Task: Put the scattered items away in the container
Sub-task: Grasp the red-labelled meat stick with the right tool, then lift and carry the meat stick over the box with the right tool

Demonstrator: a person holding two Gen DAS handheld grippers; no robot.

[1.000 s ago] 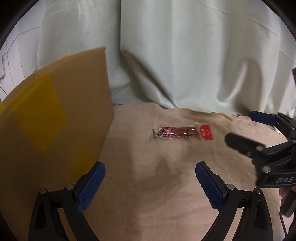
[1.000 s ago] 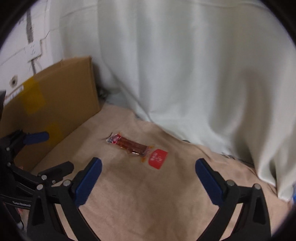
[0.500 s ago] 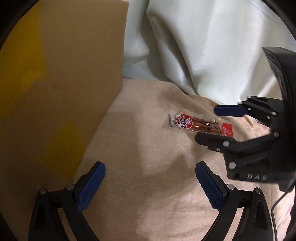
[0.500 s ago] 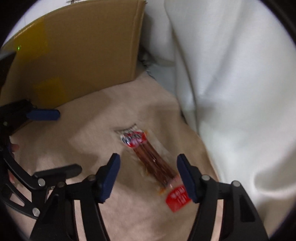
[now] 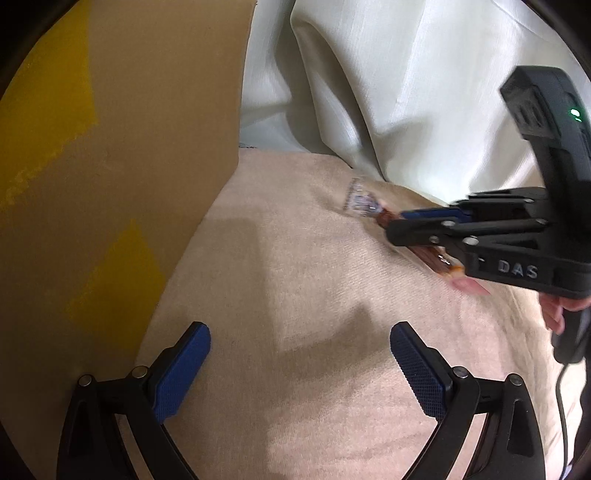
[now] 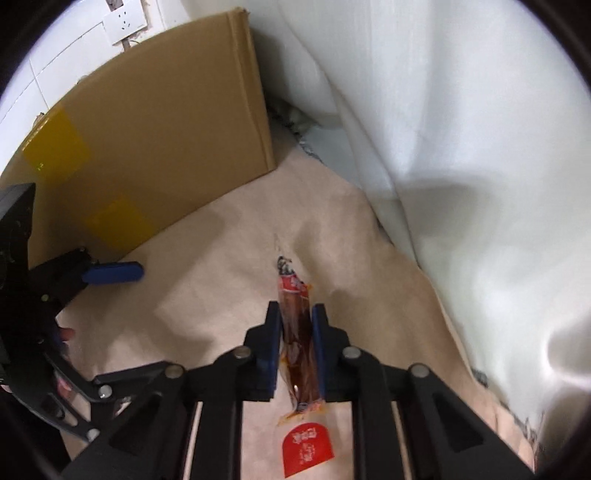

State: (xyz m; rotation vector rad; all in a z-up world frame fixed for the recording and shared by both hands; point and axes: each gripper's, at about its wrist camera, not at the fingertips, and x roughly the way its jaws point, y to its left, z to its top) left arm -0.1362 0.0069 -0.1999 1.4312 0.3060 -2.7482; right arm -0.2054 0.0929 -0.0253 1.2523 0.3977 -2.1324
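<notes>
right gripper [image 6: 295,332] clamped across the long sides of the snack packet [image 6: 298,350], lower centre, so the limp packet lifts level | packet on or just above the beige cloth [image 6: 221,258], cannot tell | left gripper [image 5: 301,369] wide open, empty, bottom | cardboard box [image 6: 155,140] upper left, likely the container

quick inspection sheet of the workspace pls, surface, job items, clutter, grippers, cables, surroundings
surface: beige cloth, rumpled
job's things: snack packet between the right gripper's pads; cardboard box at left, its inside hidden
clutter: nothing seen
grippers: right gripper shut on the packet; left gripper open, holding nothing
cables: dark cable below the right gripper
surroundings: white curtain behind; wall socket on tiles
</notes>
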